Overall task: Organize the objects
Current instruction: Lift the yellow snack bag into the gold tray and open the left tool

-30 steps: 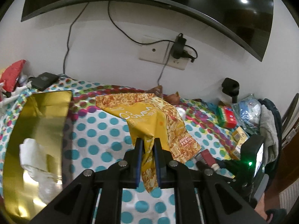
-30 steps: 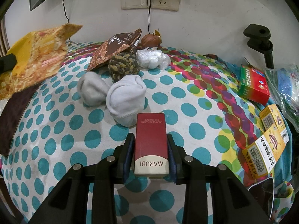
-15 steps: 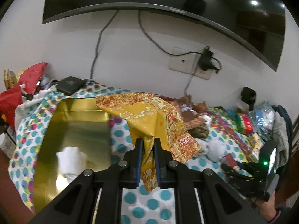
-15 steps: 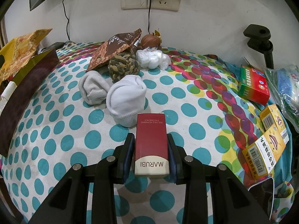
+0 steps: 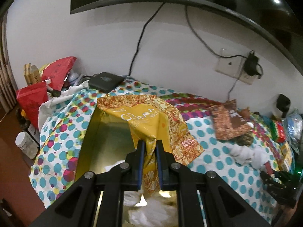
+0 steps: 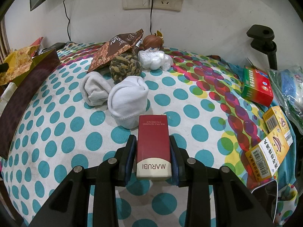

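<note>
Snack bag (image 5: 151, 124), pinched shut in the left tool (image 5: 149, 162), now hangs above the gold box (image 5: 106, 132), ready to drop; the right tool (image 6: 152, 157) keeps clamping the red carton (image 6: 153, 143).

Left gripper (image 5: 150, 149) and right gripper (image 6: 153, 145), both angled downward, jaws clamped.
</note>
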Tool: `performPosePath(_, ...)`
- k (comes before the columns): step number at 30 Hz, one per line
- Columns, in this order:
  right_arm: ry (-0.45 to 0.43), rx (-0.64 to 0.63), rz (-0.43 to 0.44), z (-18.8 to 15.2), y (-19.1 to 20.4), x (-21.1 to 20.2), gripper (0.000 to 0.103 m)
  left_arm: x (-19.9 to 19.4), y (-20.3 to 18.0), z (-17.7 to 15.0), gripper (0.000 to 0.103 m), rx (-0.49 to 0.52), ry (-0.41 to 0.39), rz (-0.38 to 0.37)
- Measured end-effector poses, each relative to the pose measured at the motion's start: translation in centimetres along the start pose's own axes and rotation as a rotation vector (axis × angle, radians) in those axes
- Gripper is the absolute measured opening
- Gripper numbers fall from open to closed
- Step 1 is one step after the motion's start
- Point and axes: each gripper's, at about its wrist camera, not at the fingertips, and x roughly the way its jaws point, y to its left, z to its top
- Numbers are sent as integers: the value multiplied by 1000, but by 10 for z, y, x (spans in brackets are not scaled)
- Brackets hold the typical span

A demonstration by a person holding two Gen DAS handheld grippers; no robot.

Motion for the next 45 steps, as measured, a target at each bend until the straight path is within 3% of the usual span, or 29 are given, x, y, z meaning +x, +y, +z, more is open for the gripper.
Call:
performPosePath(8, 0, -1, -2, 0, 0, 0, 32, 27, 22, 4, 12, -17, 25, 51)
performPosePath(17, 0, -1, -3, 0, 0, 0, 32, 46, 38, 17, 12, -66, 43, 43)
performPosePath(34, 0, -1, -4, 0, 1, 0, 32, 60, 43, 25, 12, -60, 70, 62)
performPosePath(38, 0, -2, -6, 0, 2, -1, 32, 58, 47, 19, 15, -74, 88, 60)
performPosePath(41, 0, -2, -6, 1, 1, -1, 32, 53, 50, 14, 25, -105, 93, 41)
performPosePath(45, 0, -2, -7, 1, 2, -1, 32, 45, 46, 9, 36, -77, 83, 76)
